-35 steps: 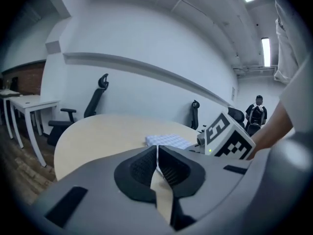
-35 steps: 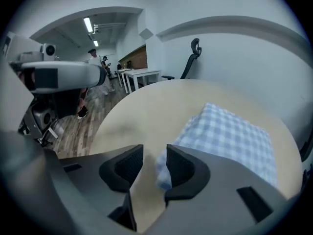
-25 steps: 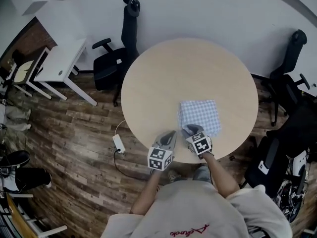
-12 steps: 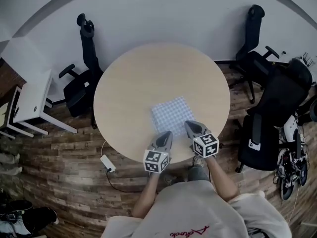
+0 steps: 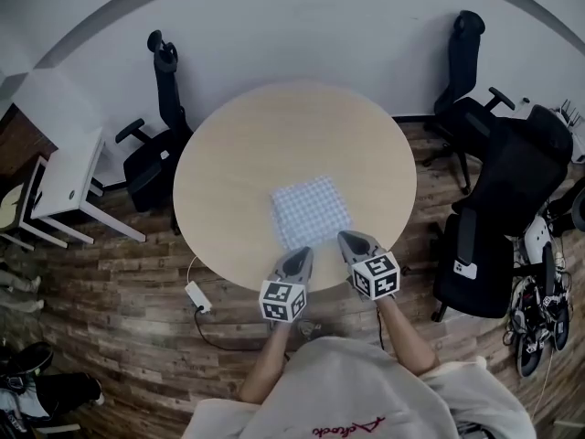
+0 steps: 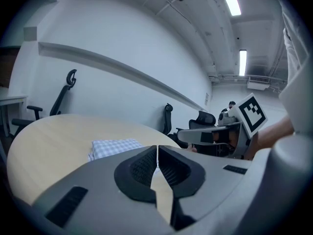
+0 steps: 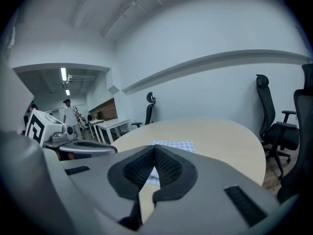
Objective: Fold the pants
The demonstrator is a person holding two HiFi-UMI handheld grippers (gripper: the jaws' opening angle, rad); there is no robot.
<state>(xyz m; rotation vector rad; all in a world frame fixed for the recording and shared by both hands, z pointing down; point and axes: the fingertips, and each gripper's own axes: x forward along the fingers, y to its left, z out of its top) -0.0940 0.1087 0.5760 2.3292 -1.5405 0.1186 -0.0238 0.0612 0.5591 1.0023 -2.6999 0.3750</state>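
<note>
- left gripper: jaws closed, nothing between them, over the near table edge
- right gripper: jaws closed, empty, beside the left
- pants: folded checked square, flat on the round table, just ahead of both grippers, not touching either
</note>
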